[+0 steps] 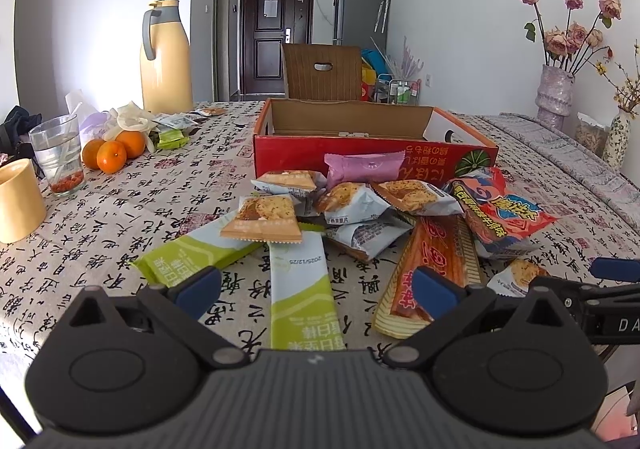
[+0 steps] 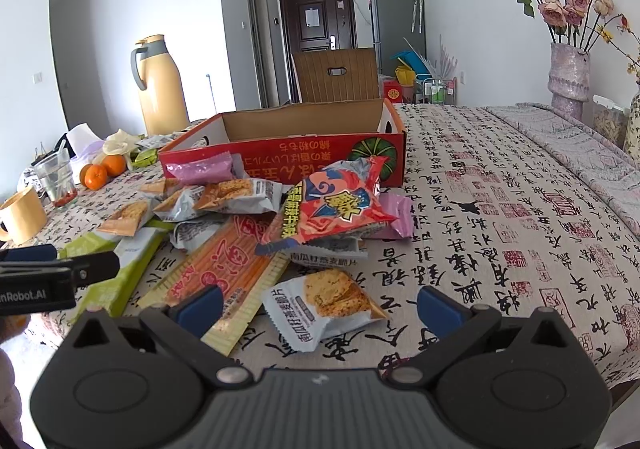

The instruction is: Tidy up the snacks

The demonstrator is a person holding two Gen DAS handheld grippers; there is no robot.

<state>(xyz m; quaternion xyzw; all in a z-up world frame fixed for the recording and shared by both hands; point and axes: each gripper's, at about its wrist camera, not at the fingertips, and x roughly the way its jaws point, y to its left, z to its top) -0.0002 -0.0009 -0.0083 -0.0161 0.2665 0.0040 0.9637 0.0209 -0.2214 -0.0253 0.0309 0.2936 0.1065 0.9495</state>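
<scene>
Red box (image 1: 360,157) is sitting open on the tablecloth (image 2: 500,209), snacks (image 1: 360,205) piled touching its front. Left gripper (image 1: 316,291) and right gripper (image 2: 320,307) are hovering before the pile, jaws spread, empty.

- Left wrist view looks low across the worktop (image 1: 120,209), close behind the snack pile (image 1: 360,209), facing the red box (image 1: 360,157) and door.
- Right wrist view sits just to the right, facing likewise.
- Both share pile, box (image 2: 280,149), flask, vase.
</scene>
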